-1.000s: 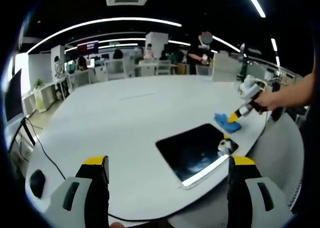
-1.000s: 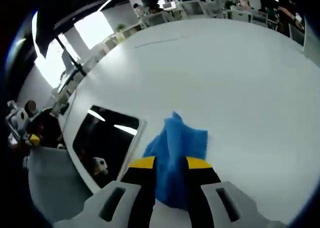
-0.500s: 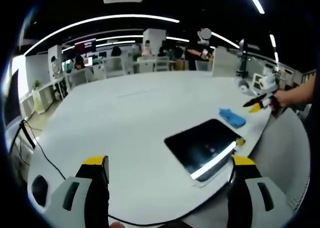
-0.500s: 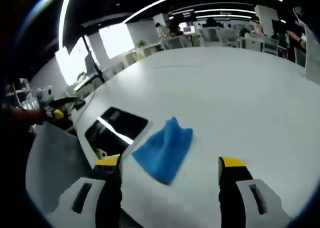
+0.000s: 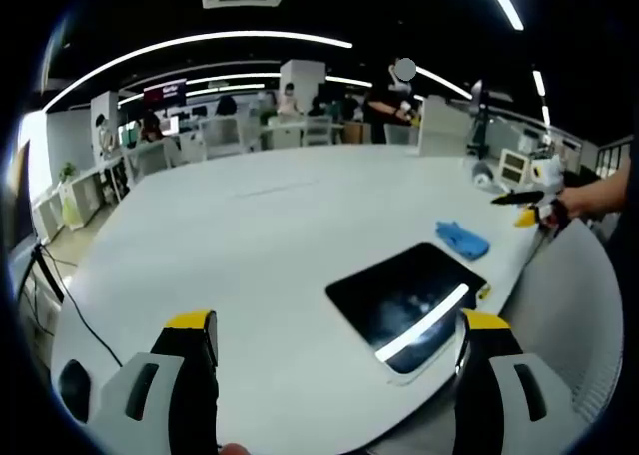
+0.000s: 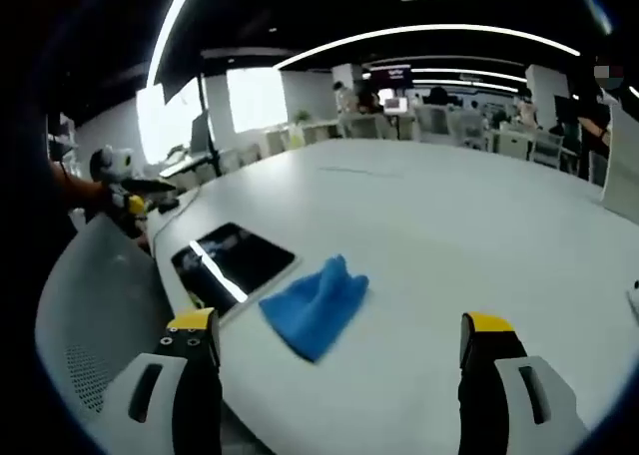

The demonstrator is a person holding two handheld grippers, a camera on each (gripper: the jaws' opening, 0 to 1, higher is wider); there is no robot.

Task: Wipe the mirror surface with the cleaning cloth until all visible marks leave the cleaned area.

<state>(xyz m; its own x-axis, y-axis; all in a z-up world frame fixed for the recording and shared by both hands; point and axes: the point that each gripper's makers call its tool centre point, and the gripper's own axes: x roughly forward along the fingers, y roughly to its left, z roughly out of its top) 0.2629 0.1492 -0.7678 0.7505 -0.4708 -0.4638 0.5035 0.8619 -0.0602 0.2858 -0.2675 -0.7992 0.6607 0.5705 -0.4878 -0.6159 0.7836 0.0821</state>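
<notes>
A dark rectangular mirror lies flat on the white table near its right edge, with a ceiling light reflected across it. Just beyond it rests a crumpled blue cleaning cloth. My left gripper stands open above the table's near edge, short of the mirror, holding nothing. My right gripper shows at the far right, held by a hand off the table's edge. In the right gripper view the cloth lies loose beside the mirror, and my right gripper is open and apart from the cloth.
A grey chair back stands by the table's edge near the mirror. A black cable and a dark mouse-like thing lie at the table's left side. Desks, chairs and people fill the office beyond.
My right gripper has let go of the blue cloth, opened wide and drawn back off the table. The cloth now lies loose beside the mirror. The left gripper has barely moved.
</notes>
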